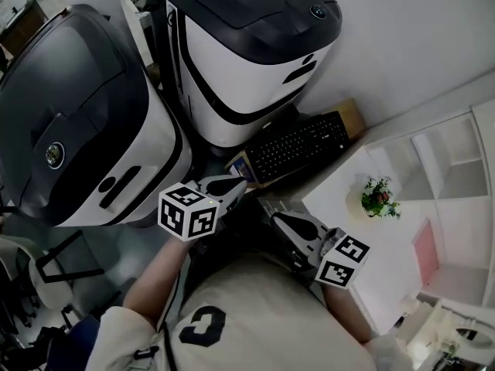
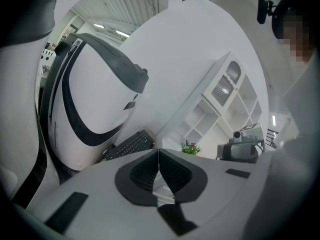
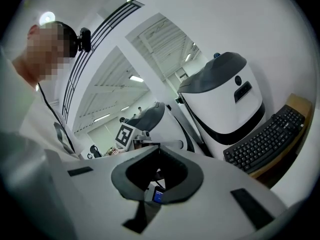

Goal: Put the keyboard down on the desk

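White and black casings of two big machines [image 1: 85, 114] fill the left. Just right of them the left gripper [image 1: 234, 184] is closed on nothing, and so is the right gripper [image 1: 272, 213]; both are held near the person's body. Farther right the keyboard [image 1: 298, 147] lies on a tan board [image 1: 349, 117] between one machine and the white desk [image 1: 332, 207], held by neither tool. If it were lifted by one end, its long, thin body could swing against the machine. Lowered carelessly onto the desk, it could topple the small plant [image 1: 379, 198].
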